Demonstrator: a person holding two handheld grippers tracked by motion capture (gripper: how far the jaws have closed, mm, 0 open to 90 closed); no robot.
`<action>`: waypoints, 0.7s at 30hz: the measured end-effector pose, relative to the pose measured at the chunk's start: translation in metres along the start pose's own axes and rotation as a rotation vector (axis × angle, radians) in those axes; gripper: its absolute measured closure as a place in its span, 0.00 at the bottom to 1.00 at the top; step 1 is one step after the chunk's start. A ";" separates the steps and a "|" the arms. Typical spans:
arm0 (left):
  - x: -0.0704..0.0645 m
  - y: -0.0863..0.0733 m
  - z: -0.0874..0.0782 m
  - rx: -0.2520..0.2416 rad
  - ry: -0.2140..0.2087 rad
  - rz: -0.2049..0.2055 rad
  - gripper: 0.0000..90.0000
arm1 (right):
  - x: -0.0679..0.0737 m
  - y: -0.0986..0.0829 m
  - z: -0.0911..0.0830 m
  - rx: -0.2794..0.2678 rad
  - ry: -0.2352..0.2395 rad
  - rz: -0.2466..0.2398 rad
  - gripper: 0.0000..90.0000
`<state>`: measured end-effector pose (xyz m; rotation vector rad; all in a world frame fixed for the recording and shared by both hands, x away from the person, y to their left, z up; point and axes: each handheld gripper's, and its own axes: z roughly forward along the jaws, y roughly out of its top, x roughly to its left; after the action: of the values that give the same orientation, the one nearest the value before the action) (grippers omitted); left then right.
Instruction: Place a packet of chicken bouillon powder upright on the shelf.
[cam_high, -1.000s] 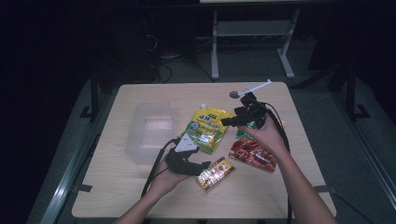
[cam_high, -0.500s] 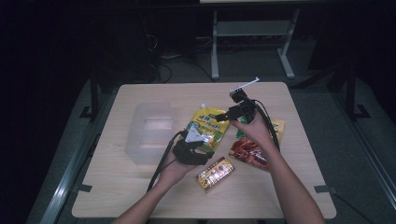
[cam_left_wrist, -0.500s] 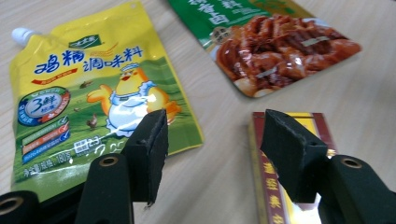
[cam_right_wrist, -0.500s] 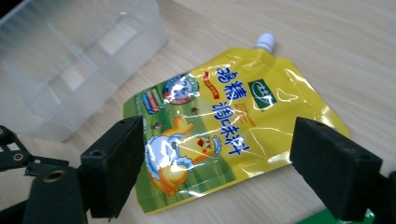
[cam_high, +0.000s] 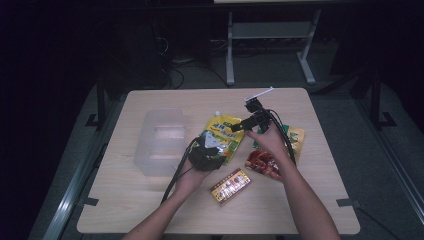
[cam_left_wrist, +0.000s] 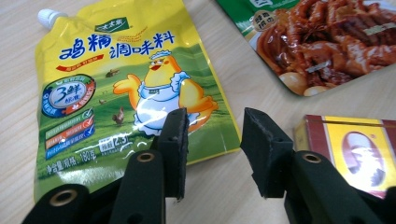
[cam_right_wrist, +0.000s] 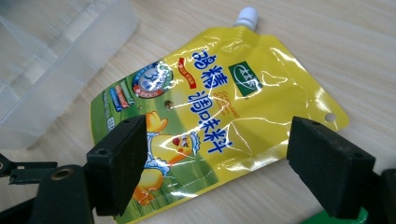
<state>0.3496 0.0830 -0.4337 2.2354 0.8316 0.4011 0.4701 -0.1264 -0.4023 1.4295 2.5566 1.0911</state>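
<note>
The yellow spouted pouch (cam_high: 224, 135) lies flat on the bench (cam_high: 310, 200), just beside the clear plastic bin (cam_high: 161, 142), likely its destination. The left claw (cam_left_wrist: 212, 144), jaws apart, sits low at the pouch's bottom corner, seemingly to pinch that edge. The right claw (cam_right_wrist: 233, 163), jaws wide apart, hovers over the pouch's other side, empty.
</note>
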 end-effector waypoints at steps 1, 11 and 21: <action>0.000 0.000 0.000 0.000 0.000 0.000 0.70 | 0.000 0.000 0.001 0.003 0.000 0.004 0.22; 0.000 0.000 0.011 0.041 0.034 0.003 0.79 | -0.005 -0.002 0.005 0.016 -0.003 0.035 0.22; 0.003 -0.001 0.018 0.074 0.089 -0.007 0.99 | -0.013 -0.005 0.014 0.019 -0.007 0.073 0.24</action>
<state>0.3604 0.0767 -0.4474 2.2959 0.9136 0.4762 0.4781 -0.1301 -0.4195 1.5402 2.5358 1.0718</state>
